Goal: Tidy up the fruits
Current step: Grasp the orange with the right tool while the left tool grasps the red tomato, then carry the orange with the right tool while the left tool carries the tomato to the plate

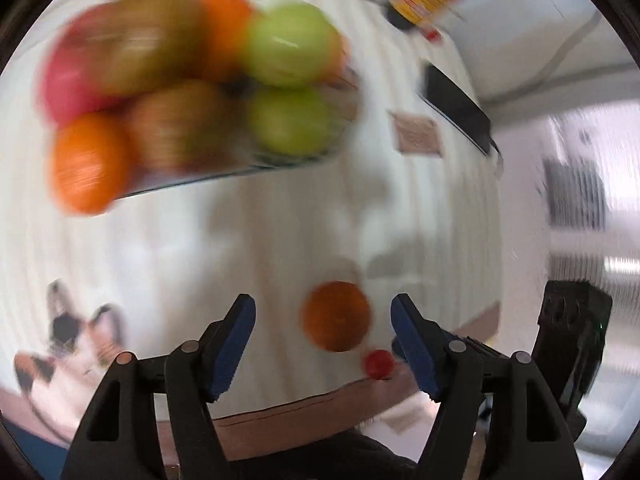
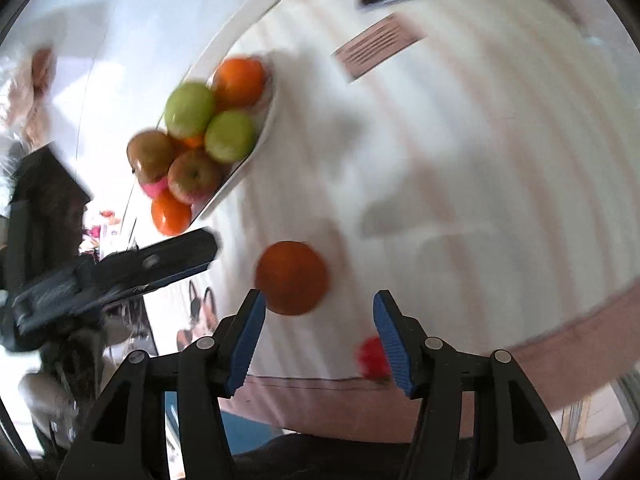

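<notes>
Both claws stand with their blue pads apart and nothing gripped. From the left claw (image 1: pixel 323 334) view the loose orange (image 1: pixel 336 316) shows between its pads, which do not touch it. The right claw (image 2: pixel 319 332) hangs just short of the same fruit, its left pad close beside it, and is just as empty, though its gap looks narrow next to what it can do.

That orange lies on the striped table (image 1: pixel 280 220), well apart from the fruit dish (image 2: pixel 256 148), which already carries green apples (image 2: pixel 190 109), red apples, a brownish fruit and more oranges. A small red fruit (image 1: pixel 379 364), too blurred to name, sits just beside the orange, nearer the table's edge than the dish is.

By my reading, the step in hand is picking up this last stray orange for the dish. Next, one claw should drop around it, pads at its widest part, and close gently without nudging the red fruit.

Each claw points steeply down at the table, the left one seen side-on from the right view, between dish and orange.
</notes>
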Available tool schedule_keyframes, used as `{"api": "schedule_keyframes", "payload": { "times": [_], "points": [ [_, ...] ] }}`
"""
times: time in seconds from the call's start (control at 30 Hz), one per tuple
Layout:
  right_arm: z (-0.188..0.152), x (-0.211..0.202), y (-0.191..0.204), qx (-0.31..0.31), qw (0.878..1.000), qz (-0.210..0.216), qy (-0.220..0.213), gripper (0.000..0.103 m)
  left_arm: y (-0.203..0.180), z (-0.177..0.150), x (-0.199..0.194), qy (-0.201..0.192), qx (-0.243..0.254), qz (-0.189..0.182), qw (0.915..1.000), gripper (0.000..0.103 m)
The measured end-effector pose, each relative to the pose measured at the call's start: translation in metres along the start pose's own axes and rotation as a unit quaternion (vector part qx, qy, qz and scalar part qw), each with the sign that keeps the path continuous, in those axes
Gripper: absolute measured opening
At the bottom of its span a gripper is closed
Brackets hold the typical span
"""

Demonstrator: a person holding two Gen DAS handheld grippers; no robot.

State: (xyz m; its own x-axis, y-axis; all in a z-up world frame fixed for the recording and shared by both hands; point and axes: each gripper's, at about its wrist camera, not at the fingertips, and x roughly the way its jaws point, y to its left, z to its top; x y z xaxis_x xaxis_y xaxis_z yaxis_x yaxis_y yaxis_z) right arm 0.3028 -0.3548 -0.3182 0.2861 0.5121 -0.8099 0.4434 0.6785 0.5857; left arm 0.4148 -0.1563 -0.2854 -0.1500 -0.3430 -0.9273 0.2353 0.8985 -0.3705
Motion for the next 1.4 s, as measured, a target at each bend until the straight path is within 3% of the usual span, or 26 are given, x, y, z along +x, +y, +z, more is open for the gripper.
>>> {"api": "schedule_keyframes", "payload": {
  "times": [0.13, 0.17, 0.27, 0.33, 0.4, 0.6, 0.8, 0.87, 0.93, 1.1, 1.4],
  "points": [
    [0.015, 0.043, 0.020, -0.020, 0.999, 0.001, 0.047, 0.059, 0.023, -0.010, -0.014, -0.033, -0.031, 0.061, 0.9971, 0.069],
    [0.016, 0.059, 0.025, -0.028, 0.997, -0.010, 0.072, 0.060, 0.028, -0.016, -0.014, -0.034, -0.038, 0.066, 0.9965, 0.069],
    [0.012, 0.076, 0.031, -0.044, 0.995, -0.012, 0.090, 0.059, 0.036, -0.024, -0.012, -0.034, -0.052, 0.080, 0.9948, 0.069],
    [0.009, 0.069, 0.038, -0.068, 0.994, -0.039, 0.070, 0.059, 0.035, -0.031, -0.011, -0.036, -0.045, 0.090, 0.9943, 0.069],
    [0.009, 0.047, 0.033, -0.066, 0.996, -0.042, 0.038, 0.059, 0.028, -0.038, -0.006, -0.022, -0.026, 0.084, 0.9959, 0.069],
    [0.009, -0.030, -0.012, -0.037, 0.994, -0.094, -0.043, 0.059, -0.035, -0.057, 0.048, 0.056, 0.049, 0.026, 0.9969, 0.068],
    [-0.002, -0.058, -0.062, 0.015, 0.991, -0.115, -0.067, 0.059, -0.078, -0.070, 0.085, 0.092, 0.105, 0.010, 0.9901, 0.068],
    [-0.007, -0.065, -0.074, 0.029, 0.990, -0.114, -0.075, 0.059, -0.086, -0.070, 0.094, 0.097, 0.121, 0.014, 0.9878, 0.060],
    [-0.013, -0.070, -0.084, 0.045, 0.989, -0.110, -0.084, 0.059, -0.093, -0.070, 0.104, 0.104, 0.134, 0.023, 0.9853, 0.044],
    [-0.022, -0.078, -0.093, 0.056, 0.988, -0.110, -0.090, 0.059, -0.099, -0.073, 0.105, 0.085, 0.155, 0.044, 0.9832, 0.028],
    [-0.013, -0.074, -0.075, 0.035, 0.991, -0.092, -0.092, 0.059, -0.073, -0.061, 0.079, 0.050, 0.127, 0.041, 0.9897, 0.028]
  ]
}}
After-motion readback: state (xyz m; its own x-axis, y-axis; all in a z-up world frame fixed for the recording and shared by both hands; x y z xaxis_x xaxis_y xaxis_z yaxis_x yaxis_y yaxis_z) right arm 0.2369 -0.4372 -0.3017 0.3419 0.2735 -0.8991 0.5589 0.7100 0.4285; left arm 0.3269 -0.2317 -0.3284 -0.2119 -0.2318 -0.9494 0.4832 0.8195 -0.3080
